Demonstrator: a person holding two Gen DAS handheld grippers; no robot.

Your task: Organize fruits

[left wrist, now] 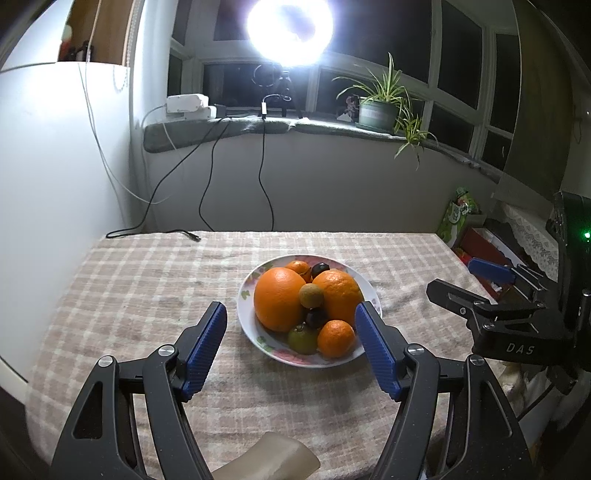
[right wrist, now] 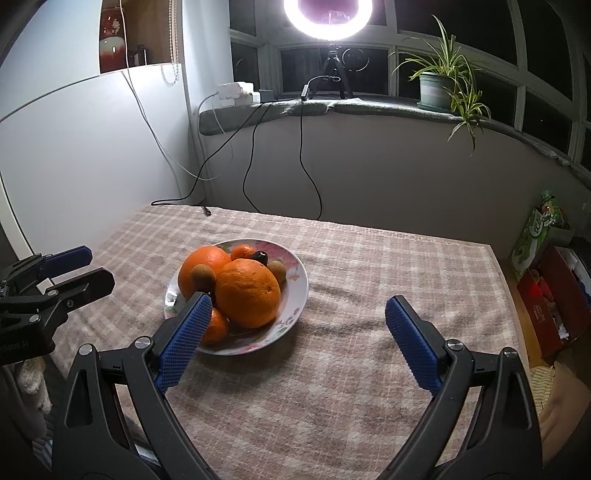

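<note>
A table draped in a beige-and-cream checked woven cloth [left wrist: 147,280] fills the middle of the room, pushed up near a grey wall beneath a dark window. On the sill glares a white ring light on a small black tripod [right wrist: 328,18], and to its right a spider plant in a pale green pot [left wrist: 378,110] trails over the edge. Black cables [left wrist: 264,177] hang from the sill, and one end lies on the far edge of the cloth.

Roughly mid-table sits a shallow white ceramic plate with a pink floral rim [left wrist: 246,295], and all the fruit is heaped on it. Two big round oranges lie side by side, one on the left [left wrist: 279,299] and one on the right [left wrist: 341,295], touching each other. A small brown longan-like fruit [left wrist: 311,294] perches between them. Nearer the front rim lie a small orange mandarin [left wrist: 335,339] and a greenish mandarin [left wrist: 302,338], with a dark plum-coloured fruit [left wrist: 316,317] just behind them. Another mandarin [left wrist: 298,268] and another dark fruit [left wrist: 320,269] sit at the far rim.

The black left gripper with blue ribbed pads [left wrist: 291,350] hovers just short of the plate, spread wide, holding nothing. The matching right gripper [right wrist: 298,343] hangs over bare cloth to the plate's right, likewise spread and empty.
</note>
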